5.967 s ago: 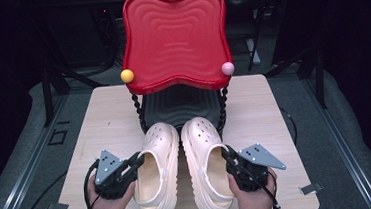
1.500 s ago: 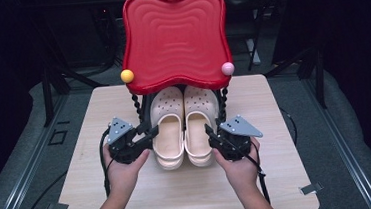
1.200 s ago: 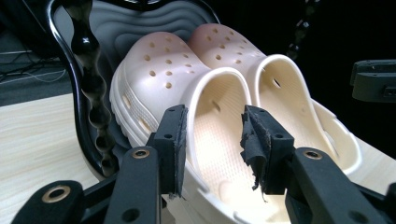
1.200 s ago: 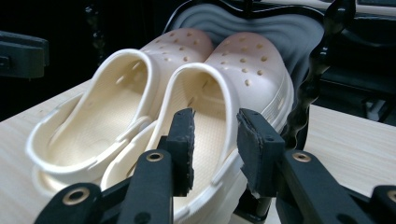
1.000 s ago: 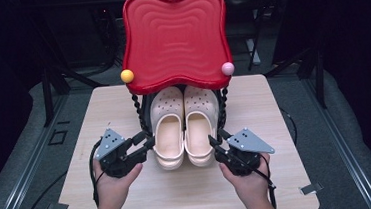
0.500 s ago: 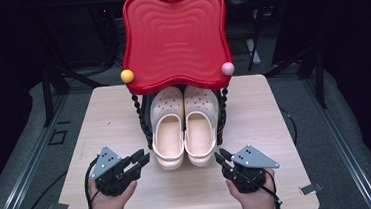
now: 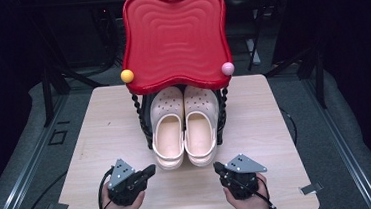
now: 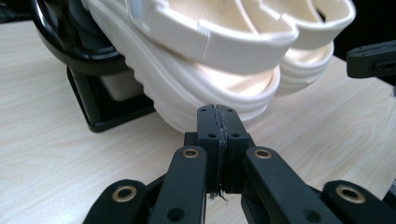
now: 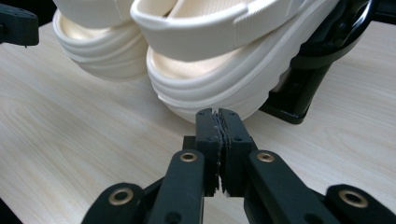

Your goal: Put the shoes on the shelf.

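Both cream clogs (image 7: pixel 182 130) sit side by side on the black rack (image 7: pixel 145 122) under the red tray (image 7: pixel 175 37), heels poking toward the desk (image 7: pixel 99 121) front, so probably stowed. Left tool (image 7: pixel 148 171) and right tool (image 7: pixel 218 169) are pinched closed, empty, near the heels

Light wood-grain table (image 7: pixel 100 131), square top. A black-framed rack (image 7: pixel 145 130) stands on its middle. Two cream clogs (image 7: pixel 183 130) rest on the rack.
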Demonstrator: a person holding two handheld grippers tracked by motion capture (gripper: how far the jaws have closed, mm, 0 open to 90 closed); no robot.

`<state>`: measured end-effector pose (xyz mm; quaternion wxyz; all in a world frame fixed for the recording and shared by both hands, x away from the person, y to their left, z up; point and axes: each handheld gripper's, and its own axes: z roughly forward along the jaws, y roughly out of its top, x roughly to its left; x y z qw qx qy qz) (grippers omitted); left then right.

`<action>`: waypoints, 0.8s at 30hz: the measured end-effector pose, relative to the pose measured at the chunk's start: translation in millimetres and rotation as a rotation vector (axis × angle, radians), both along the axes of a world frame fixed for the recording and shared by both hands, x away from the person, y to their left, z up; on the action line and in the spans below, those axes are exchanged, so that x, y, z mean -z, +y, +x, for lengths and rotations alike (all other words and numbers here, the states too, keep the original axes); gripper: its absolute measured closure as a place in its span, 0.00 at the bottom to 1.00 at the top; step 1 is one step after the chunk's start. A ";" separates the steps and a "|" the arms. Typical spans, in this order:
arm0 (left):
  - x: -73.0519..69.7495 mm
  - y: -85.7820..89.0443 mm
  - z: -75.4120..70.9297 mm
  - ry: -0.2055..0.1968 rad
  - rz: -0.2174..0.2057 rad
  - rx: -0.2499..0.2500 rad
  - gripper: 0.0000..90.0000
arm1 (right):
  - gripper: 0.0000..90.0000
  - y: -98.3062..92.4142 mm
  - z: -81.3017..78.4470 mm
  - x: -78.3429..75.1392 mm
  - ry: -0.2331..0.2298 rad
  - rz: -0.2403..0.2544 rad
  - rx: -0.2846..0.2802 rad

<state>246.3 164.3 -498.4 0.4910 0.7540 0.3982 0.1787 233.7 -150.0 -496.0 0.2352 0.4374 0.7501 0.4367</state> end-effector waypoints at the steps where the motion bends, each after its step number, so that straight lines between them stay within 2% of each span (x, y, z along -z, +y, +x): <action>1: 2.5 -0.3 0.2 0.005 -0.004 0.001 1.00 | 0.98 0.3 0.0 1.0 0.009 -0.005 -0.003; 6: 8.3 -2.3 1.8 0.023 0.009 0.012 1.00 | 0.99 3.6 1.7 8.8 0.022 -0.006 -0.005; 7: 9.1 -3.2 1.8 0.025 0.013 0.011 1.00 | 0.99 3.5 1.6 8.7 0.039 -0.014 -0.011; 8: 11.1 -4.5 2.2 0.026 0.012 0.016 1.00 | 0.99 4.5 2.5 10.4 0.022 -0.009 -0.010; 10: 13.7 -6.8 3.0 0.026 0.018 0.018 1.00 | 0.99 5.1 2.3 10.5 0.038 -0.015 -0.013; 11: 14.6 -7.9 3.2 0.031 0.024 0.021 1.00 | 0.99 6.2 3.4 12.3 0.018 -0.009 -0.006; 14: 17.2 -11.2 4.1 0.038 0.029 0.030 1.00 | 0.99 6.0 4.0 12.6 0.044 -0.023 -0.015; 15: 17.7 -12.1 4.4 0.039 0.032 0.029 1.00 | 0.99 7.4 5.0 14.5 0.026 -0.010 -0.011; 16: 18.1 -12.8 4.9 0.040 0.032 0.031 1.00 | 0.99 7.5 4.5 14.4 0.038 -0.018 -0.011; 19: 19.8 -14.7 6.1 0.046 0.037 0.038 1.00 | 0.99 9.1 5.7 16.6 0.026 -0.016 -0.009; 22: 21.5 -17.1 7.3 0.051 0.043 0.042 1.00 | 0.99 8.8 6.1 15.8 0.050 -0.027 -0.012; 24: 22.7 -18.3 8.4 0.054 0.040 0.044 1.00 | 0.99 10.0 8.1 17.8 0.030 -0.015 -0.007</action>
